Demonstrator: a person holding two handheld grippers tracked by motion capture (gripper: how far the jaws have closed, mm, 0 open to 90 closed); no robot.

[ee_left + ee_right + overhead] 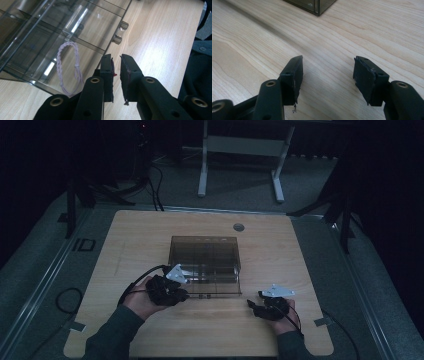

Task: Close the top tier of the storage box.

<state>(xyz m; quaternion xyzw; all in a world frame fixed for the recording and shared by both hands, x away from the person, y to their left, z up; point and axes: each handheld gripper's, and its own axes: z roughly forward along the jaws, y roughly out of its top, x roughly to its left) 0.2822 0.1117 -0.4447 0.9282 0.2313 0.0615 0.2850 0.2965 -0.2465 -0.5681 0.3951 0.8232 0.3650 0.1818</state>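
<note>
Pale wooden table (280, 245), round-cornered, with a round grey grommet (238, 227) near the far edge. Strips of grey tape (77, 326) at the near left corner and at the near right (322, 322). Grey carpet (370, 285) all around, marked "ID" (83, 244) just off the left edge. Beyond, a white table frame (240, 145) on two feet. Black cables (152, 185) on the floor at far left. Black stands to the left (72, 205) and right (345, 215).

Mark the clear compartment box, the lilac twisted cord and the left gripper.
clear compartment box (205, 251): high view, on its lid top.
lilac twisted cord (76, 65): left gripper view, on the knot.
left gripper (116, 58): left gripper view, between the two fingertips.
</note>
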